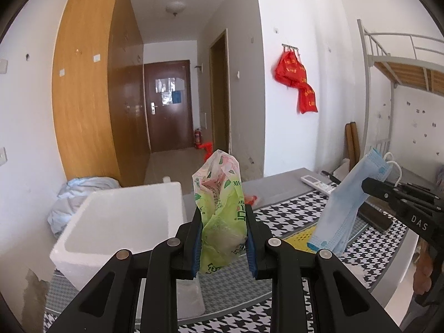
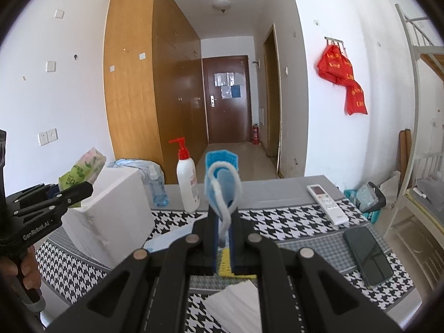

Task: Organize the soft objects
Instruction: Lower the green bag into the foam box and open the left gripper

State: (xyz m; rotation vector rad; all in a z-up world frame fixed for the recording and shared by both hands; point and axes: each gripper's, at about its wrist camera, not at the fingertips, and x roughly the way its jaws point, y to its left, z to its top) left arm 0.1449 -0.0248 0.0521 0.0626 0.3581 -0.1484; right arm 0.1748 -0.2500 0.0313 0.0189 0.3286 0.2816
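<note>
Left gripper (image 1: 223, 238): jaws clamped on tissue pack (image 1: 220, 208). Right gripper (image 2: 223, 238): jaws pinched together on mask (image 2: 222, 183).

We see white walls (image 2: 69, 105), tall wooden wardrobe (image 2: 130, 83), dark door (image 2: 226, 100) down hallway, ceiling lamp (image 2: 221, 5), metal bunk bed (image 1: 394, 63).
</note>
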